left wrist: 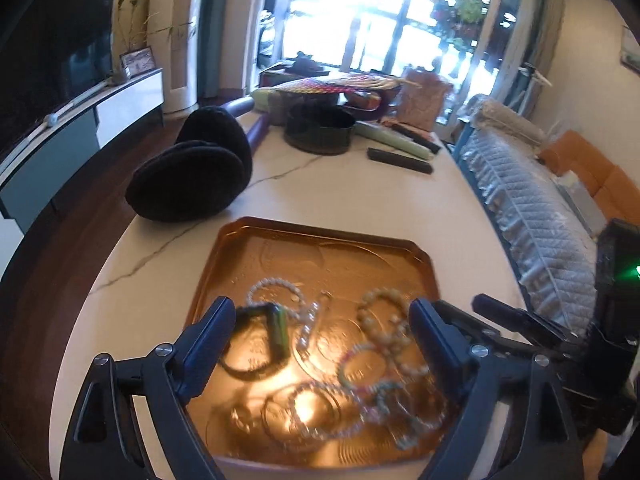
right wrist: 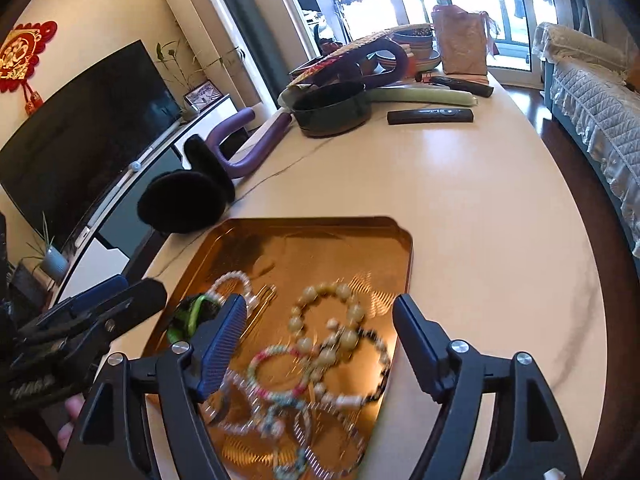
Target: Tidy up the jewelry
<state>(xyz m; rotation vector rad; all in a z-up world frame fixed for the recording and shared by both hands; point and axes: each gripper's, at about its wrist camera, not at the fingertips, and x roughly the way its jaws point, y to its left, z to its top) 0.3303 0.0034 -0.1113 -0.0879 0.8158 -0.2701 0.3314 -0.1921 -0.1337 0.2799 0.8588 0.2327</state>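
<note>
A shallow gold-coloured metal tray (left wrist: 280, 236) with cut corners lay near the bench's (right wrist: 500, 208) left edge, close to its near end, holding a loose heap of beaded bracelets (right wrist: 320, 344) and a black band with a green stripe (left wrist: 260, 340). The left claw (left wrist: 322, 320) and the right claw (right wrist: 318, 324) both hung spread wide above the heap, pinching nothing. Black furry earmuffs (left wrist: 192, 168) sat just beyond the tray.

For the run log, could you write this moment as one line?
left gripper: open | right gripper: open | bracelets: loose in gold tray | held: nothing
</note>
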